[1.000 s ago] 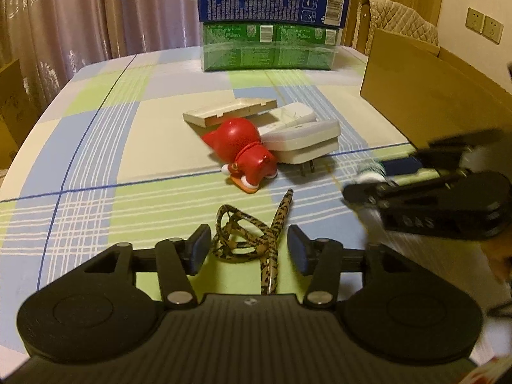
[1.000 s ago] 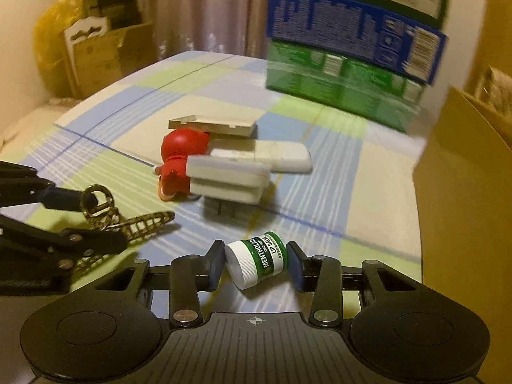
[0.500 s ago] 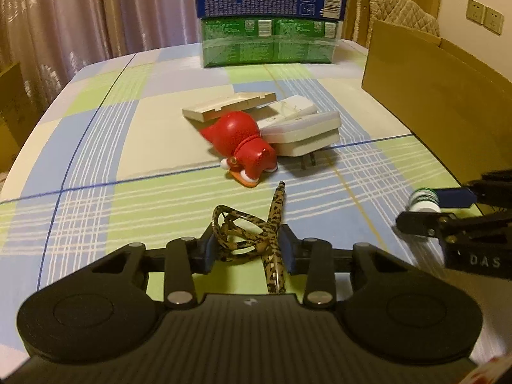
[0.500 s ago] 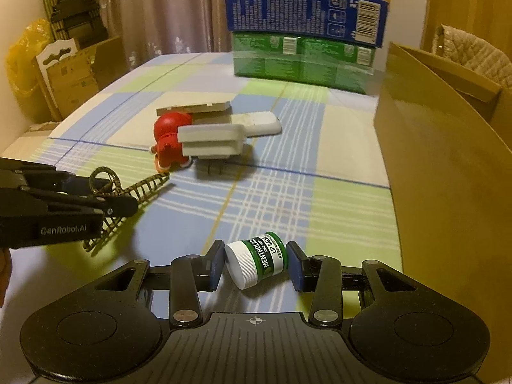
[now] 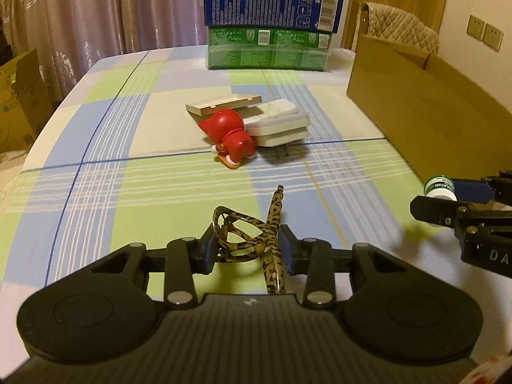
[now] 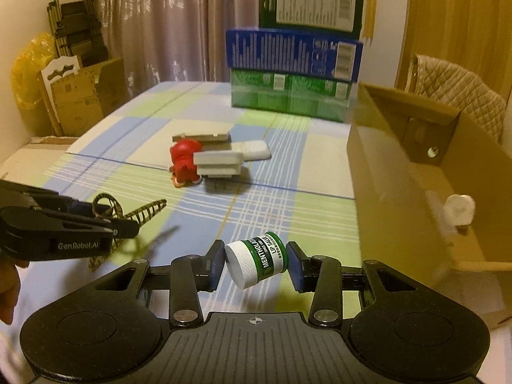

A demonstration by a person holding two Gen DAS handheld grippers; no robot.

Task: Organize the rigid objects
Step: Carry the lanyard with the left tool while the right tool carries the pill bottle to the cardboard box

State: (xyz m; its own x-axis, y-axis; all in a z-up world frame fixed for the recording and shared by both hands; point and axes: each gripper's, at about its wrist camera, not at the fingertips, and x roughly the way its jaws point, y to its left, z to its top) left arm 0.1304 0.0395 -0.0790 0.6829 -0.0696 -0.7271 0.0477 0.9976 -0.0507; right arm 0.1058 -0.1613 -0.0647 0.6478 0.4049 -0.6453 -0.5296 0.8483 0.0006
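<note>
Our left gripper [image 5: 245,249] clamps a leopard-print lanyard [image 5: 256,240], our right gripper [image 6: 255,264] a lip-salve jar [image 6: 257,258], both lifted beside the open cardboard box [image 6: 416,172], jar nearest it.

Plastics, printed cloth and card under warm light

The desk [image 5: 96,147] wears a smooth matt checked cloth. The red toy [image 5: 232,139] is glossy plastic; the white adapter [image 5: 281,128] beside it is satin plastic. The leopard-print strap [image 5: 246,240] looks like woven fabric or coated cord, slightly shiny. The lip salve jar [image 6: 257,259] has a ribbed white plastic lid and glossy green label. Both grippers' fingers [image 6: 294,267] are matt black plastic with blue pads. The cardboard box [image 6: 416,172] is plain matt brown card.
</note>
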